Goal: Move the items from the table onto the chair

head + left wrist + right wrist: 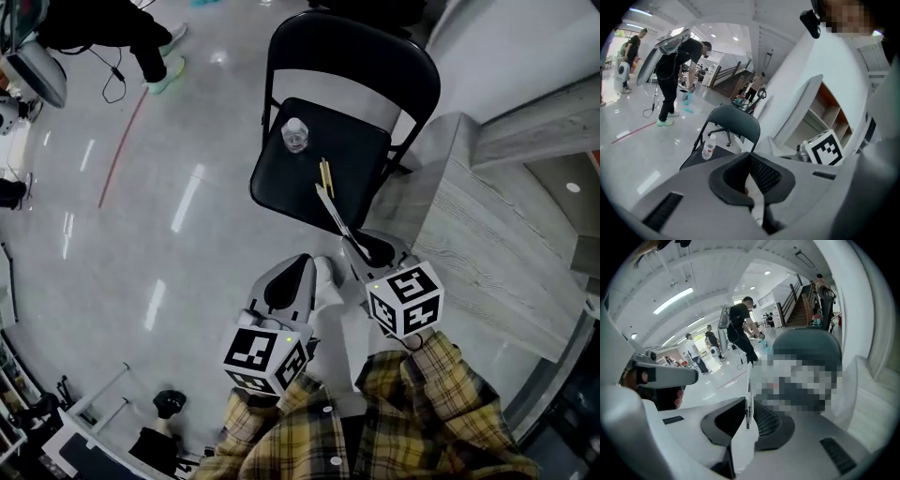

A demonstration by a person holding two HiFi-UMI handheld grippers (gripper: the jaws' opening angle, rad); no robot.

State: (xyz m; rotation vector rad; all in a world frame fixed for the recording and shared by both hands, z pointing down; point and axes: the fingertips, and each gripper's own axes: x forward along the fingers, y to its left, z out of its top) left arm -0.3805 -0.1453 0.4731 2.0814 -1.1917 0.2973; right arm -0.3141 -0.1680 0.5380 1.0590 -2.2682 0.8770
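A black folding chair (281,192) stands ahead of me on the floor. On its seat stand a small clear water bottle (294,136) and a pair of yellow sticks (326,176). My right gripper (361,246) is shut on a thin white pen-like stick (333,214), whose far end reaches over the seat's front edge. In the right gripper view the stick (748,390) rises straight up from the jaws. My left gripper (292,279) hangs lower and nearer to me, shut with nothing in it. The left gripper view shows the chair (733,123) and the bottle (708,148) beyond its jaws.
A grey wood-grain table (478,225) stands to the right of the chair, close to my right gripper. The glossy floor (187,216) spreads out to the left. People (672,79) stand far off in the hall. Stands and cables (159,412) sit at the lower left.
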